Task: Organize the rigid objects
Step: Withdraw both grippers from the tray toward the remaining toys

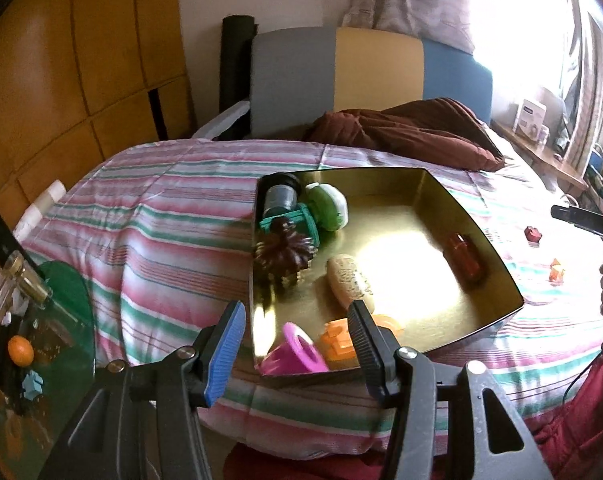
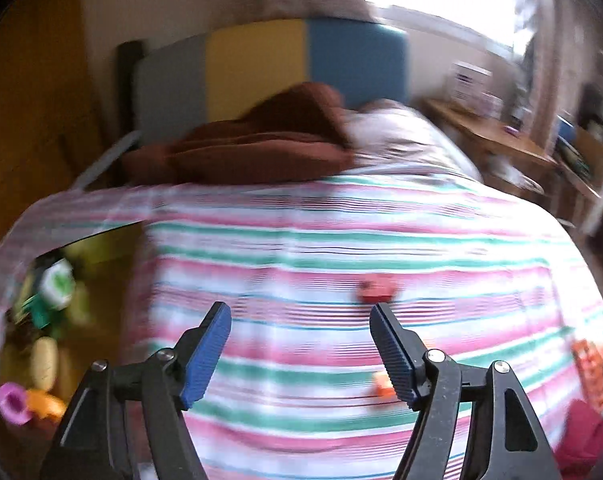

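1. Left wrist view: left gripper (image 1: 297,322) hangs over the near rim of a gold tray (image 1: 481,240) on a striped bedspread (image 1: 161,220), jaws spread, nothing pinched btwn them.
2. Inside the tray, from 11 o'clock round: dark jar (image 1: 281,198), green-and-white round piece (image 1: 327,206), teal spool (image 1: 297,222), brown pinecone (image 1: 283,252). Tan oval piece (image 1: 347,280) lies near centre; red bottle (image 1: 465,258) rests against the wall at 3 o'clock.
3. At 6 o'clock in the tray, pink ring (image 1: 297,350) sits just beside an orange block (image 1: 339,344), partly hidden by the gripper's right finger.
4. Outside the tray, at 3 o'clock on the bedspread: small dark-red piece (image 1: 533,235), w/ small orange piece (image 1: 556,270) nearer the camera.
5. Right wrist view, heavily blurred: right gripper (image 2: 301,354) hovers above the bedspread, jaws spread wide, empty. Dark-red piece lies at 12 o'clock just past the right fingertip; orange piece touches that finger's edge in frame. Contact can't be told.
6. Brown blanket (image 1: 413,132) bunched at the headboard end.
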Tool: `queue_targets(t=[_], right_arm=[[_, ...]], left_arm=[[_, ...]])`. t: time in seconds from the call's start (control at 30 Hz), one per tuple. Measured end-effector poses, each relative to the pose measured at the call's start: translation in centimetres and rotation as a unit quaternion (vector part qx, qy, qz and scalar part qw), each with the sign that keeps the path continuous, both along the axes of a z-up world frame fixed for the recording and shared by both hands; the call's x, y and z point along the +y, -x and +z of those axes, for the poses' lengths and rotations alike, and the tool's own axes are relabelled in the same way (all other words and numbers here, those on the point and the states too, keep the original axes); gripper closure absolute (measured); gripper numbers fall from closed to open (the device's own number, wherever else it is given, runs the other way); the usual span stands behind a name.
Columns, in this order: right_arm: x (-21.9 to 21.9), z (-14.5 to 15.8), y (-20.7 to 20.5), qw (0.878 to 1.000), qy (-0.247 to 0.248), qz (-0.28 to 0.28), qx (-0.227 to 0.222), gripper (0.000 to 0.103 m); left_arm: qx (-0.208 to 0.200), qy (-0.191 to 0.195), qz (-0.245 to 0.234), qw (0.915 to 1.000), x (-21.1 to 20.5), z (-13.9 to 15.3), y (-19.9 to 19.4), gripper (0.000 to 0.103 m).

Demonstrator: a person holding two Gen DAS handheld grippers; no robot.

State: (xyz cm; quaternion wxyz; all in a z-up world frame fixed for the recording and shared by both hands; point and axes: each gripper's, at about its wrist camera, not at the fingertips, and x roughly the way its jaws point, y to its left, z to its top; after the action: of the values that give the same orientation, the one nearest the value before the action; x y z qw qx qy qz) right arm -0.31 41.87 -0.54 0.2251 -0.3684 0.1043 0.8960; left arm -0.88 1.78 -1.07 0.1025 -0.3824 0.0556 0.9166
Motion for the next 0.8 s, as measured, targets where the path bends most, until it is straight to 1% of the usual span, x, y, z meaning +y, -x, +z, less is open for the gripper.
queue_targets(t=[0.1, 0.2, 0.23, 0.27, 0.4, 0.5, 0.63, 0.8], right_arm=[[3.8, -1.1, -1.3, 0.999, 0.001, -0.052, 0.001, 0.030], [6.7, -2.6, -3.1, 0.994, 0.018, -0.103, 0.008, 0.030], [7.6, -3.3, -3.5, 0.992, 0.029, -0.122, 0.001, 0.030], [8.4, -3.8, -3.6, 0.989, 0.046, -0.137, -0.015, 0.030], [9.5, -3.7, -4.1, 0.985, 0.077, -0.153, 0.004, 0.030], [9.8, -3.8, -4.4, 0.983, 0.093, -0.158, 0.005, 0.027], [10.1, -3.9, -4.5, 0.980, 0.105, -0.169, 0.005, 0.026], [11.0, -4.0, -5.5, 0.973, 0.131, -0.192, 0.017, 0.026]], left_arm=[[0.003, 0.007, -0.014, 0.9999, 1.5, 0.2, 0.1, 0.049], [0.005, 0.014, -0.029, 0.9995, 2.9, 0.5, 0.2, 0.049], [0.006, 0.016, -0.035, 0.9992, 3.5, 0.6, 0.3, 0.049], [0.007, 0.017, -0.043, 0.9989, 4.3, 0.7, 0.4, 0.049], [0.008, 0.023, -0.069, 0.9973, 7.0, 0.9, 0.7, 0.049], [0.009, 0.029, -0.091, 0.9954, 9.1, 1.0, 0.9, 0.049], [0.007, 0.033, -0.122, 0.9919, 12.1, 0.8, 1.1, 0.049], [0.005, 0.037, -0.155, 0.9872, 15.4, 0.7, 1.1, 0.049]])
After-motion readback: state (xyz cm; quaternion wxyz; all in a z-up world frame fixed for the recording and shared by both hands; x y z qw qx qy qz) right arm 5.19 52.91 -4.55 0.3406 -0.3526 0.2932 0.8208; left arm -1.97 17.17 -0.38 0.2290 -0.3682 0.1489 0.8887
